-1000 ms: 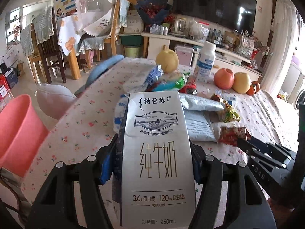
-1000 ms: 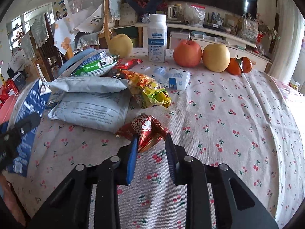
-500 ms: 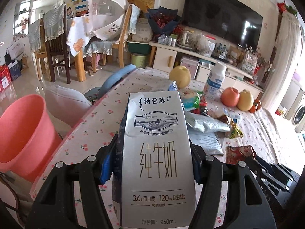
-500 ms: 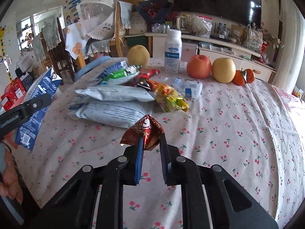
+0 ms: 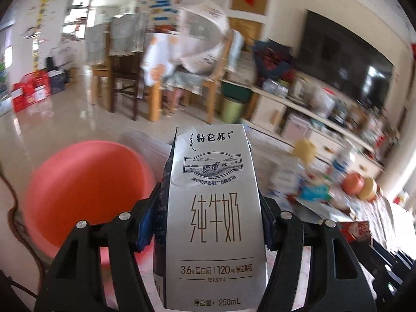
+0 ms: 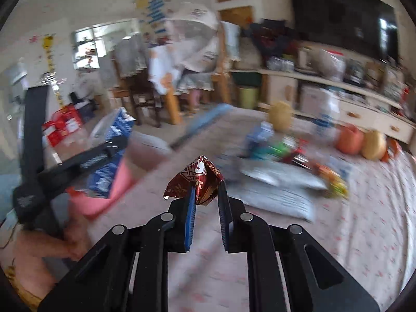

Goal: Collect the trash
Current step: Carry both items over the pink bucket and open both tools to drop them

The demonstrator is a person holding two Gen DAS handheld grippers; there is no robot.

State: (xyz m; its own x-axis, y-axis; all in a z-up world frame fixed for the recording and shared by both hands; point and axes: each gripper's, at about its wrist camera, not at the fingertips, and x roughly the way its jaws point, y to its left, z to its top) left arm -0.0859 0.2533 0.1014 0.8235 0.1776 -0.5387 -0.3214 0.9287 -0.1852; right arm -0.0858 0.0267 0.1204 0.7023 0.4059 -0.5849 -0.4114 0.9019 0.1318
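Observation:
My left gripper (image 5: pixel 208 223) is shut on a silver and blue 250 mL milk carton (image 5: pixel 213 208), held upright in the air to the right of a pink bin (image 5: pixel 85 192) that stands on the floor. My right gripper (image 6: pixel 206 197) is shut on a crumpled red and gold wrapper (image 6: pixel 197 179), lifted above the table. In the right wrist view the milk carton (image 6: pixel 109 156) and the left gripper (image 6: pixel 65 166) hang over the pink bin (image 6: pixel 104 192) at the left. More wrappers and grey packets (image 6: pixel 275 182) lie on the floral tablecloth (image 6: pixel 364 221).
An apple (image 6: pixel 349 139), pears (image 6: pixel 280 115) and a white bottle (image 6: pixel 327 114) stand at the table's far side. Chairs, a TV cabinet and a small green bin (image 5: pixel 234 109) are beyond. A cable (image 5: pixel 15 208) runs on the floor left of the pink bin.
Both grippers have swung left, away from the table's middle, toward the pink bin. The right gripper carries the red wrapper higher. The milk carton stays gripped.

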